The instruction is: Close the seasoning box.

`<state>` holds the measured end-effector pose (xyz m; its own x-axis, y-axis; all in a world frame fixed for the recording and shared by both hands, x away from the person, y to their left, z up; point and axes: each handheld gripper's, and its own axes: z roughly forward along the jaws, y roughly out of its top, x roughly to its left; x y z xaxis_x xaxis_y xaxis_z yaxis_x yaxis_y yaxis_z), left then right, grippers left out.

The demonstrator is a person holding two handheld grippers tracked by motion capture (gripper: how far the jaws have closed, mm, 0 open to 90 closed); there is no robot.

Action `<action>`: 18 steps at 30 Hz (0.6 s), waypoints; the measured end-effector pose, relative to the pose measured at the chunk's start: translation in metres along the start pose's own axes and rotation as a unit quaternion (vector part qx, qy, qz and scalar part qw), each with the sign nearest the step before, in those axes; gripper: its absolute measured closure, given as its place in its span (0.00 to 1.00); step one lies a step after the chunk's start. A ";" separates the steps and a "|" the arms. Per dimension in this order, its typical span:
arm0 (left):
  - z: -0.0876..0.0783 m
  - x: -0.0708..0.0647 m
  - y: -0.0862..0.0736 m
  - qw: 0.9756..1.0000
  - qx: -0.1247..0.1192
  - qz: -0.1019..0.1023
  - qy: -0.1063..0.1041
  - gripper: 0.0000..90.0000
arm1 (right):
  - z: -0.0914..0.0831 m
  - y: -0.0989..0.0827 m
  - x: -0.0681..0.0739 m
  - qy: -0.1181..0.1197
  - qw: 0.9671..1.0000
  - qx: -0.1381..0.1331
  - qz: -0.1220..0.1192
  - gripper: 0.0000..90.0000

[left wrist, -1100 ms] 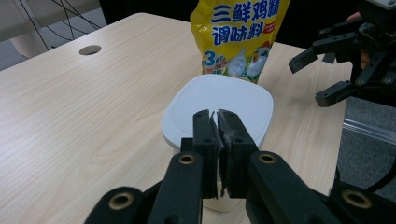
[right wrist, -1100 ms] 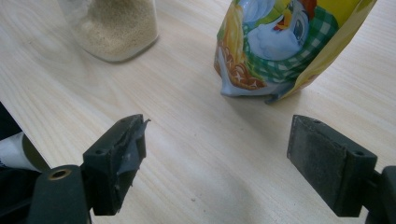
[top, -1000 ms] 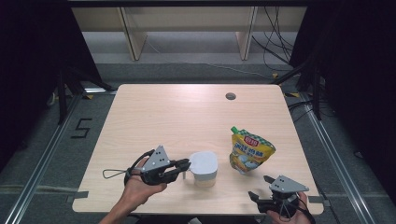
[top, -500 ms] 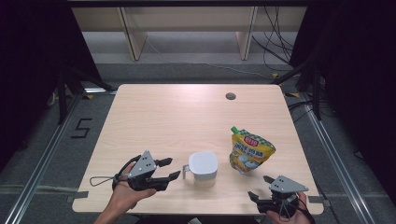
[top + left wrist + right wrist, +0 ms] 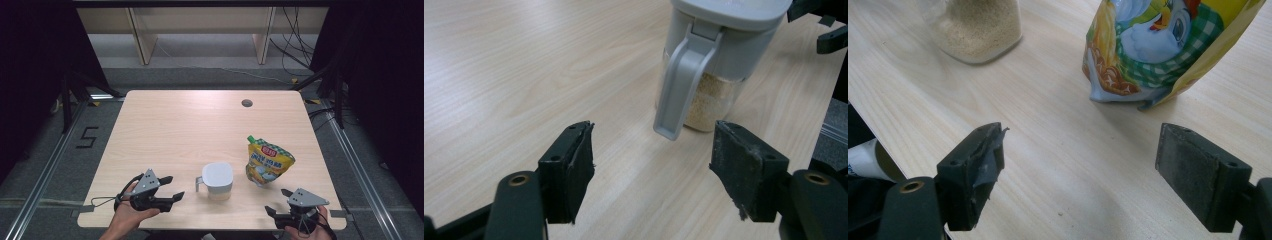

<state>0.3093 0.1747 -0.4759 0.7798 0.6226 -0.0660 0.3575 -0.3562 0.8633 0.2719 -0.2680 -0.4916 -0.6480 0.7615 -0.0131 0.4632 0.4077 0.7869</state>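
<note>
A clear container [image 5: 217, 179] with a grey lid and a grey handle [image 5: 676, 90] stands near the table's front middle, filled with pale grains [image 5: 978, 30]. To its left my left gripper [image 5: 174, 187] [image 5: 654, 132] is open. Its jaws have just been opening, with nothing between them and the handle a little ahead of the tips. A yellow stand-up pouch [image 5: 267, 162] [image 5: 1168, 45] with a green spout stands to the right of the container. My right gripper [image 5: 277, 201] [image 5: 1081, 132] rests open at the front right edge and points at the pouch from a short distance.
The wooden table [image 5: 190, 130] has a round cable hole [image 5: 246, 103] at the back right. Wooden shelving [image 5: 200, 30] stands behind the table, and dark floor with rails lies on both sides. The right gripper's jaws [image 5: 824, 25] show at the left gripper view's top right.
My left gripper has come off the container's handle, opened its jaws, and drawn back to the left and lower toward the front edge. The right gripper, container and pouch have kept still.
</note>
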 end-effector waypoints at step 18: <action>-0.010 -0.009 -0.029 1.000 0.021 -0.010 0.007 0.31 | 0.002 0.000 0.000 0.003 1.000 -0.002 -0.020 0.23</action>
<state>0.2866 0.1860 -0.4954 0.7650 0.6396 -0.0755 0.3946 -0.3728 0.8399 0.2730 -0.2670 -0.4924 -0.6698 0.7414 -0.0400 0.4350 0.4355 0.7881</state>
